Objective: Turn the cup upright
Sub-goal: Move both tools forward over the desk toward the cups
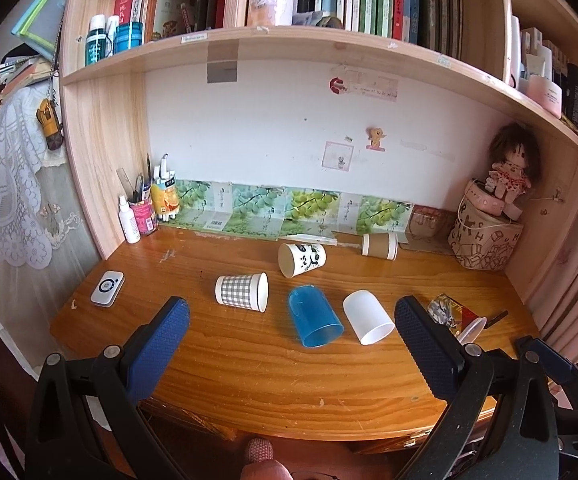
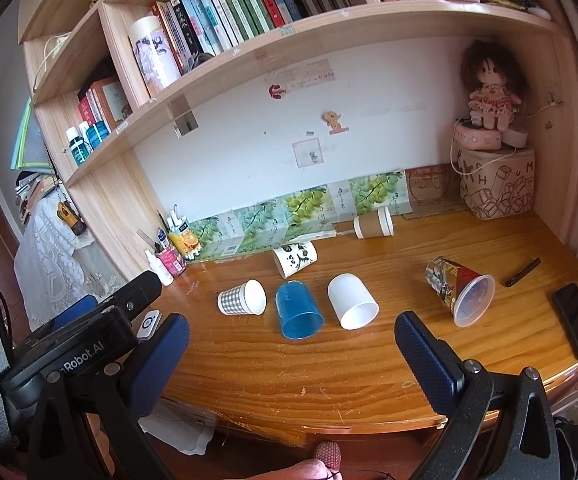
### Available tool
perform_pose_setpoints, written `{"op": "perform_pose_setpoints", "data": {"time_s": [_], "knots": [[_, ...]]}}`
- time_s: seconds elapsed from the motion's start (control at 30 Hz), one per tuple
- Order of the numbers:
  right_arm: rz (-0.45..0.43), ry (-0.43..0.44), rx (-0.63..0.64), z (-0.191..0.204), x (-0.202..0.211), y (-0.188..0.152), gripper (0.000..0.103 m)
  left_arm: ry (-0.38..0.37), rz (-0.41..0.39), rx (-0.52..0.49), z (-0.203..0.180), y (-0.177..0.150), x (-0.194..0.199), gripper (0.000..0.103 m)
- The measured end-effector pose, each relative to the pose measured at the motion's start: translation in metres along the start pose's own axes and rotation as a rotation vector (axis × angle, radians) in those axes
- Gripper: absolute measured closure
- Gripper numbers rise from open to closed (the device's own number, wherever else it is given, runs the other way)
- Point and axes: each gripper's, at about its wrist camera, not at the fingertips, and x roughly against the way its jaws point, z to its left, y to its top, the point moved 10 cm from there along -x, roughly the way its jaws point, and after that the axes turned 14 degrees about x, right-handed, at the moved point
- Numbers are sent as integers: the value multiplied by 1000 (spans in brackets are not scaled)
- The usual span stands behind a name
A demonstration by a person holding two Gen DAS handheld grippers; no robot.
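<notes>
Landmark: I place everything against the blue cup (image 1: 315, 316), which lies on its side near the middle of the wooden desk (image 1: 273, 376), mouth toward me.

Left gripper (image 1: 292, 316): I hold it spread wide with nothing in it, back at the near edge of the desk, well short of the blue cup.

Right gripper (image 2: 292, 334): also spread wide with nothing in it, at the near edge, the blue cup sitting between its fingers in the right wrist view but apart from them.

Checked cup (image 1: 242, 291): just left of the blue cup, on its side, mouth to the right.

White cup (image 1: 368, 317): just right of the blue cup, on its side, mouth toward me.

Panda cup (image 1: 302, 259): behind the blue cup, on its side.

Brown cup (image 1: 379, 245): behind and to the right of the blue cup, near the wall, on its side.

Printed clear-rim cup (image 2: 459, 291): well right of the blue cup, on its side.

Done: I judge nothing is; no cup stands upright.

Left: every cup, six by my count, needs grasping and turning onto its base; neither gripper touches one yet.
</notes>
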Motion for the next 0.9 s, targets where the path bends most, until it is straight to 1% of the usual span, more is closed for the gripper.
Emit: {"op": "perform_pose_setpoints", "data": {"time_s": [0.27,0.6,0.9], "knots": [[48,1,-3,5,-39,14,0,-6,60,5,9,15,-40,1],[109,-15,10,15,-102,47,0,-7,154,13,21,45,-102,1],[206,-29,26,28,-154,55,0,-10,306,63,42,46,-156,1]]}}
